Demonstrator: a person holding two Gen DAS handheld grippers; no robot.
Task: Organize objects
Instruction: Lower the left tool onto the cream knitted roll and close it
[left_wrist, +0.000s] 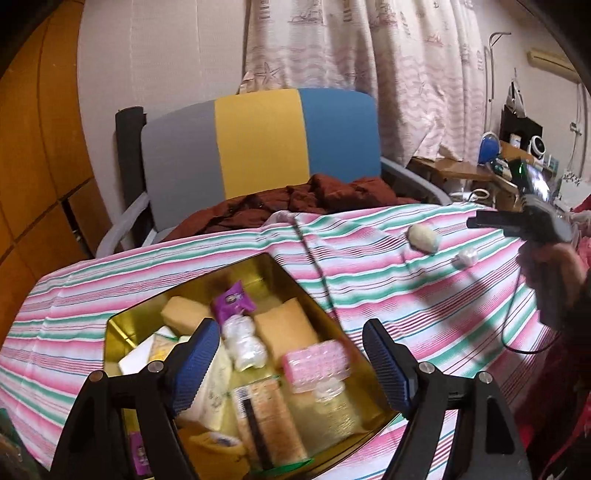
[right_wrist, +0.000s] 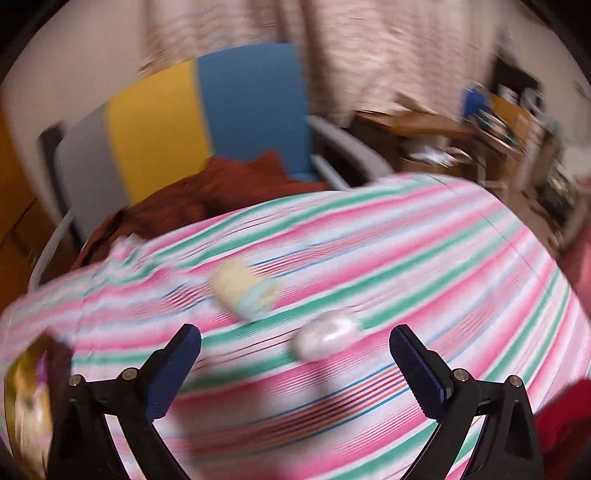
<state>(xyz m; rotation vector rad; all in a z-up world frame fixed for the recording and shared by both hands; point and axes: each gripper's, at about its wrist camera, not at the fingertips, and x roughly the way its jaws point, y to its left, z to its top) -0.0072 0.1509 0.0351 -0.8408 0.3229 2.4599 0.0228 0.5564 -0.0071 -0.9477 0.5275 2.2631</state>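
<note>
1. The left gripper (left_wrist: 291, 363) hangs with its blue-padded jaws spread wide and nothing between them, over the gold-coloured rectangular metal tin (left_wrist: 122, 321) at the lower centre of the left wrist view.

2. The tin already holds a heap of small goods: a purple foil sachet (left_wrist: 233, 301), two tan sponge-like blocks (left_wrist: 284, 326), a pink bubbled plastic pack (left_wrist: 317, 360) and a clear-wrapped white bundle (left_wrist: 243, 341) among them.

3. The right gripper (right_wrist: 295, 356), its jaws likewise parted and empty, fills the bottom of the blurred right wrist view; in the left view it shows at the right edge, gripped by a person's hand (left_wrist: 550, 269).

4. Two items are not yet packed, both on the pink, green and white striped cloth (right_wrist: 424, 258): a cream and pale-blue rolled bundle (right_wrist: 243, 290) at mid-frame, and a small white rounded packet (right_wrist: 325, 339) just below it, nearly between the right fingers.

5. The step in hand appears to be collecting these last loose pieces for the tin, with the white packet the likelier target.

6. The next move probably calls for lowering the right gripper until the packet sits squarely between the pads, closing gently, then carrying it left to the tin, seen at the lower-left edge of the right view.
</note>
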